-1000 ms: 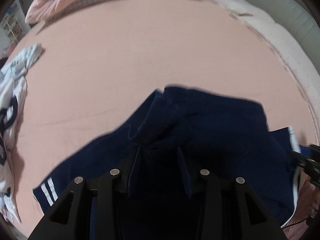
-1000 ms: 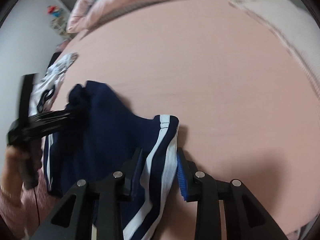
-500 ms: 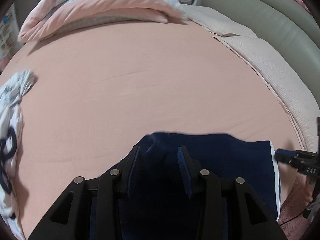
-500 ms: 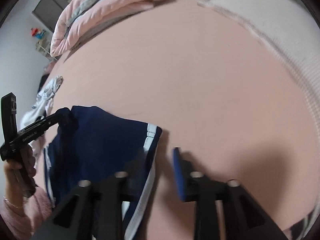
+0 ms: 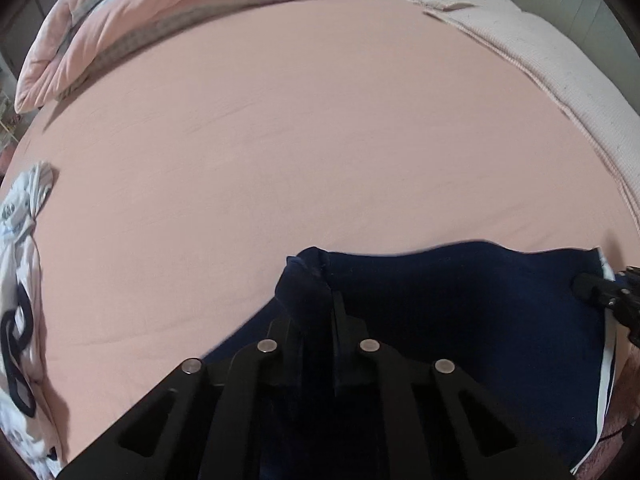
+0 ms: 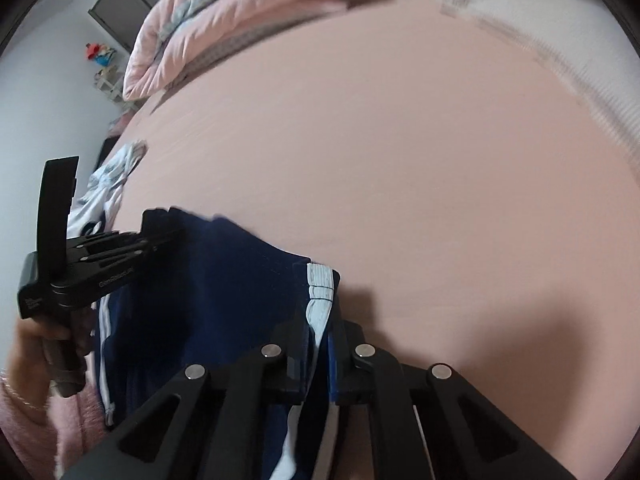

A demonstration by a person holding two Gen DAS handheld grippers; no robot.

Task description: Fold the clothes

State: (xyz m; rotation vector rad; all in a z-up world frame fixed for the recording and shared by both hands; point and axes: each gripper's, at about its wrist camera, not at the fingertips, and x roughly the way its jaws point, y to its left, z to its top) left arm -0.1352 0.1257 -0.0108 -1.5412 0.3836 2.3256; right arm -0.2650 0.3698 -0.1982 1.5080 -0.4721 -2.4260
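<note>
Your left claw [image 5: 318,312] is clamped on one top corner of the navy shorts [image 5: 460,300]; its jaws have just been closing, and dark cloth bunches up between the fingers. Your right claw [image 6: 320,344] is clamped on the other top corner, right on the white side stripe [image 6: 319,292]; its jaws have also just been closing, with the striped edge pinched between them.

The shorts sit at the near edge of the bed [image 5: 300,140], stretched between your two claws with their top edge raised off the pink sheet. The rest of the cloth drops toward you over the near edge. In the left wrist view the right claw's tip shows at the far right end of that top edge; in the right wrist view your left hand [image 6: 44,340], in a pink fuzzy sleeve [image 6: 28,420], grips the left claw's handle beside the shorts.

A white garment with dark print [image 5: 18,320] lies crumpled along the left edge of the bed, well apart from the shorts. A folded pink duvet [image 5: 168,12] lies across the far left corner, and a pale blanket [image 5: 540,48] runs along the far right edge.
</note>
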